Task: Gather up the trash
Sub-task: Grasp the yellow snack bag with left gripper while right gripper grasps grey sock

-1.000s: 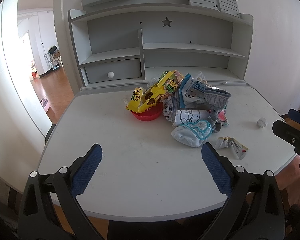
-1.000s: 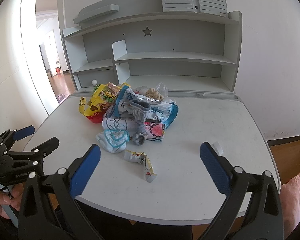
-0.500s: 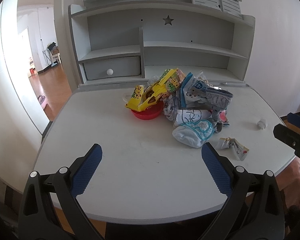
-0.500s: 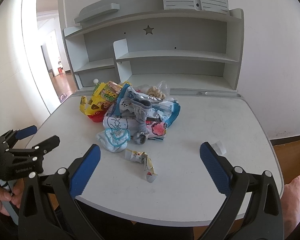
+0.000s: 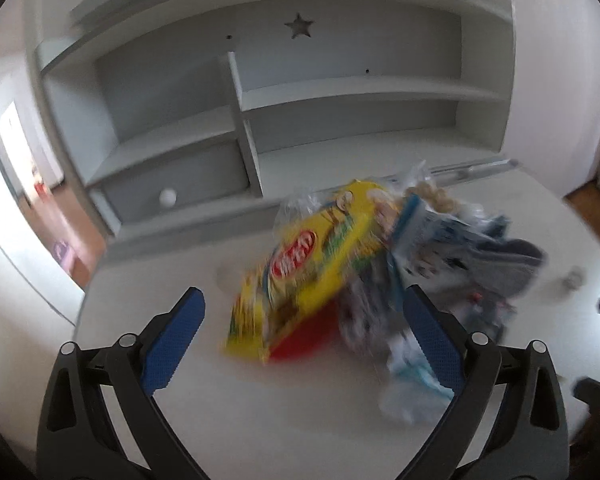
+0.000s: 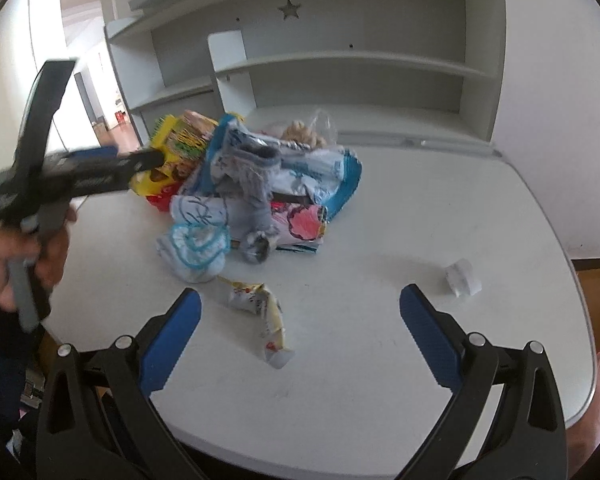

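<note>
With both the left hand-held gripper [image 5: 302,326] and the right hand-held gripper [image 6: 300,322] spread wide and empty, the yellow foil snack bag [image 5: 312,268] leaning on the loose wrapper-and-sock heap mid-table [image 6: 440,208] risks sliding off if nudged before being pinched.

A white desk [image 6: 440,208] with rounded corners is carrying a heap of wrappers and socks [image 6: 260,184] near its back shelf unit [image 6: 340,60]. A crumpled wrapper [image 6: 260,312] is lying apart toward the front edge, and a small paper wad [image 6: 462,278] is sitting well off to the right.
</note>
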Demonstrator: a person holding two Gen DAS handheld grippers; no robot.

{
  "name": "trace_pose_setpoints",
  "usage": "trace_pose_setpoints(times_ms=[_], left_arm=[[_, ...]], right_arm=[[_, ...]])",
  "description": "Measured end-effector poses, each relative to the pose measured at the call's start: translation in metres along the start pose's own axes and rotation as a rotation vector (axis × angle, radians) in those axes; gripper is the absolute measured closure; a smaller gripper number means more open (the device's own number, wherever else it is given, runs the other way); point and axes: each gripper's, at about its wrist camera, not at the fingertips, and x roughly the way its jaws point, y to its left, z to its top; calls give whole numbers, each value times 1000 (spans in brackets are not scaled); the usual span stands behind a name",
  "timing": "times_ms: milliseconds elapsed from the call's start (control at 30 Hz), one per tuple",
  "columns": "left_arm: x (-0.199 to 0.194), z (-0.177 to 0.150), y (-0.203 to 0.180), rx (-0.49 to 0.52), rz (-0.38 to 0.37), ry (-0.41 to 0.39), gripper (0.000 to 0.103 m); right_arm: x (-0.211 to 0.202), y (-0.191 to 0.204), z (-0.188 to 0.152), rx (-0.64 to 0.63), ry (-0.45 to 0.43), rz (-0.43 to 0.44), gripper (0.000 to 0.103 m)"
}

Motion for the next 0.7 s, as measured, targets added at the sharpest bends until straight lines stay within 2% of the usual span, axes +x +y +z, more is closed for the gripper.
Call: trace_pose_setpoints(times_ms=[33,67,100,167,267,400,433,500,533,567,700], left_arm=[[7,4,-1,18,3,9,13],[14,6,-2,32,6,10,31],[18,8,-2,44,11,20,41],[24,9,0,49,-29,42,87],[17,10,9,26,-28,17,98],[-4,14,22,1,-47,-16,99],[-10,15,25,-7,-46,-30,99],[-26,15,32,-24,-43,-60,99],[-33,16,34,-31,-42,-70,99],[-40,17,37,-42,-44,-79,99],[-65,22,31,-44,-72,-96,99]], right_arm=[[6,0,2,5,12,10,7],[11,0,5,8,21,17,7],[18,2,10,8,29,26,7],[27,5,19,0,32,31,8],[42,9,39,-6,30,29,15],[63,10,60,31,57,57,26],[68,11,65,37,62,58,32],[73,14,72,43,67,66,48],[75,16,75,44,71,81,77],[73,17,78,49,72,92,89],[36,10,83,66,-9,110,91]])
